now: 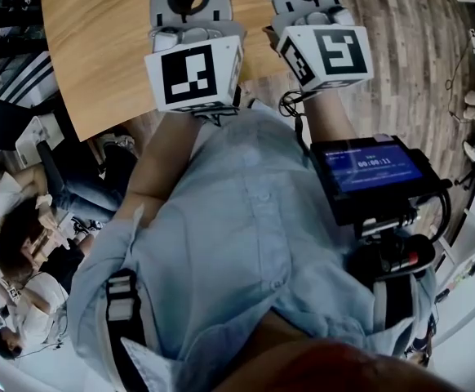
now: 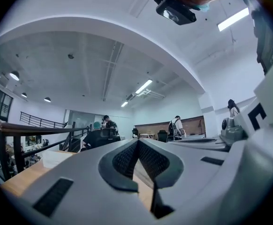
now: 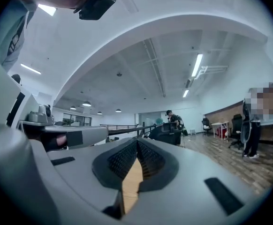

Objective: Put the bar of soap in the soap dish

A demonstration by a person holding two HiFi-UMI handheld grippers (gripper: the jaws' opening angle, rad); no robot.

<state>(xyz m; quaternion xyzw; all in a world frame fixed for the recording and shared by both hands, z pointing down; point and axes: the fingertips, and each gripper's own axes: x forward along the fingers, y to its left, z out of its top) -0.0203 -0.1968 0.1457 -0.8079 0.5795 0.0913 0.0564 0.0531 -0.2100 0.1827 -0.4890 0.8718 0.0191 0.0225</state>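
Note:
No bar of soap or soap dish shows in any view. In the head view both grippers are held up close in front of the person's light blue shirt (image 1: 246,243), over the edge of a wooden table (image 1: 99,39). The marker cube of the left one (image 1: 193,73) and that of the right one (image 1: 329,55) sit side by side. My left gripper (image 2: 138,140) points out level across an office room, its fingertips touching with nothing between them. My right gripper (image 3: 137,140) also points level, its tips pressed together and empty.
A black device with a blue screen (image 1: 372,170) hangs at the person's right side. Wooden floor (image 1: 417,47) lies to the right of the table. People sit at desks lower left (image 1: 25,243). A railing (image 2: 28,128) and standing people (image 3: 174,118) show far off.

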